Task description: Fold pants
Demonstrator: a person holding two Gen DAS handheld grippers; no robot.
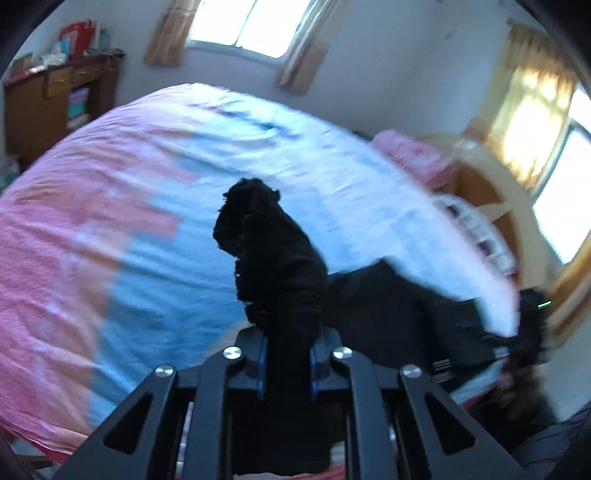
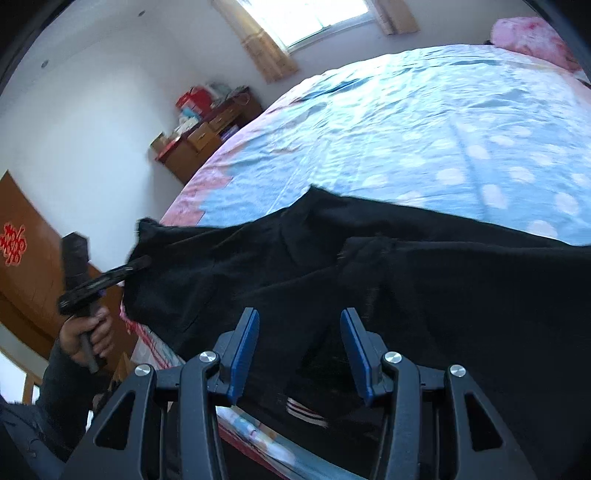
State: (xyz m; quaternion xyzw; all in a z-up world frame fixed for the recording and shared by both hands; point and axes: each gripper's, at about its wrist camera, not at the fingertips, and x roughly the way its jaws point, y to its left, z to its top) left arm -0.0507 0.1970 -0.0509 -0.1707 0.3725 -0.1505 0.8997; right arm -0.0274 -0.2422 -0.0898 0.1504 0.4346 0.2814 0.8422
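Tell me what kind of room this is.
Most likely a home bedroom: a large bed with a blue and pink sheet, a pink pillow at its far end, a wooden dresser against the wall, and curtained windows.

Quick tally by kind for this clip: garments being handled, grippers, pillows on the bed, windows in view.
Black pants: 1
Grippers: 2, the left gripper and the right gripper
Pink pillow: 1
Windows: 2, and
Total: 6
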